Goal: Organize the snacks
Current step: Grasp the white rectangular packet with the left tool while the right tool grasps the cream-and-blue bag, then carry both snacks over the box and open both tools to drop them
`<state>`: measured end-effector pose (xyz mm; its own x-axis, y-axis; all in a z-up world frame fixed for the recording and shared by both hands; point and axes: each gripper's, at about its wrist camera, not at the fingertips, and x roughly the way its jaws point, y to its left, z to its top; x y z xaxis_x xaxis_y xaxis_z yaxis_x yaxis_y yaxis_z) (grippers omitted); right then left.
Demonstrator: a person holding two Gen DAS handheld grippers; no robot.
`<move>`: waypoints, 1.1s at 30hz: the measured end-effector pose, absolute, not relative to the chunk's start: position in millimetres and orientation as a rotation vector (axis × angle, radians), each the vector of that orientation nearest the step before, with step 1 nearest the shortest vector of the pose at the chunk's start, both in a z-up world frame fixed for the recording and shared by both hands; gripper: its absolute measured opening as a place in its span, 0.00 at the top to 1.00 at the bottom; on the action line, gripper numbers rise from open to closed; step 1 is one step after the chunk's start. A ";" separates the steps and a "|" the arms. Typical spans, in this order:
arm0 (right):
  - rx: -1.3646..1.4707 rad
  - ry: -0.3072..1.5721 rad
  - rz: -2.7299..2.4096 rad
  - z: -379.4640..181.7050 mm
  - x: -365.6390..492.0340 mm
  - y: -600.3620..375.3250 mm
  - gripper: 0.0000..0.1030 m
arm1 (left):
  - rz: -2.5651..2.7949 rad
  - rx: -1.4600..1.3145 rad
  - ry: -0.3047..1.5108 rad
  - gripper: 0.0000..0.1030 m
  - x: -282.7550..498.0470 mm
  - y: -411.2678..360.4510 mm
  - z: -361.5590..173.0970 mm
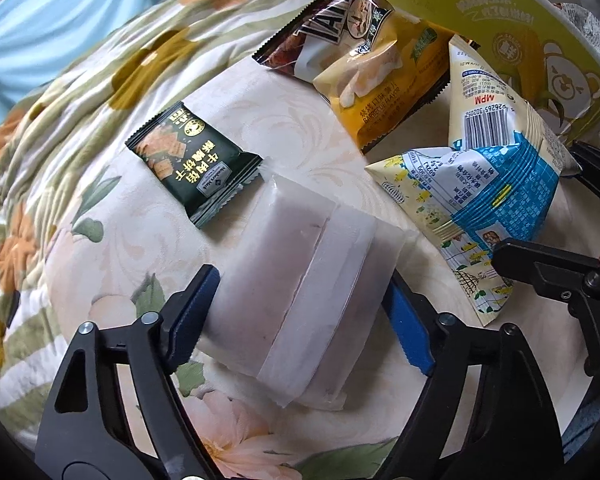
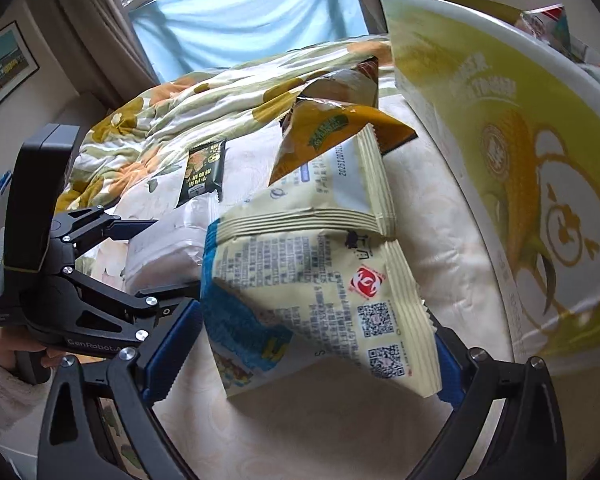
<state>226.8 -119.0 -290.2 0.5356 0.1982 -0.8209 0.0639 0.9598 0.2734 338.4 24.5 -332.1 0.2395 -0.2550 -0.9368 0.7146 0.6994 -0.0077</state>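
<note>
**Grippers on two packs; nothing seen boxed yet**

Left gripper [image 1: 300, 304], left wrist view: jaws wide, straddling the white pack [image 1: 300, 280] on the bedspread [image 1: 60, 160]; contact unclear. Green biscuit pack [image 1: 192, 168] and yellow chip bag [image 1: 360, 80] lie loose beside the yellow box [image 1: 540, 60].

Right wrist view: right gripper [image 2: 312, 356] spread around the cream-and-blue bag [image 2: 320, 288], grip uncertain. Sorting looks barely begun.

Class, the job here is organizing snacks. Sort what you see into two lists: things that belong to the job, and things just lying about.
Belongs to the job:
- white translucent packet, between the left gripper fingers
- cream-and-blue snack bag, between the right gripper fingers
- yellow barbecue chips bag
- dark green biscuit packet
- yellow-green box

Just lying about:
- floral quilt
- blue curtain
- framed picture
</note>
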 end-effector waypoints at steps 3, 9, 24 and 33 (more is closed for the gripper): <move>0.260 1.009 0.093 -290.6 231.6 -118.4 0.04 | -0.668 0.452 1.164 0.30 335.3 27.8 -330.5; 0.262 1.000 0.118 -293.7 238.9 -120.7 0.04 | -0.599 0.391 1.176 0.36 330.1 36.1 -328.2; 0.352 0.937 0.191 -300.9 245.7 -125.5 0.23 | -0.480 0.274 1.189 0.40 310.3 48.8 -326.2; 0.314 0.950 0.220 -295.2 239.8 -122.1 0.38 | -0.456 0.202 1.191 0.41 301.1 58.6 -323.8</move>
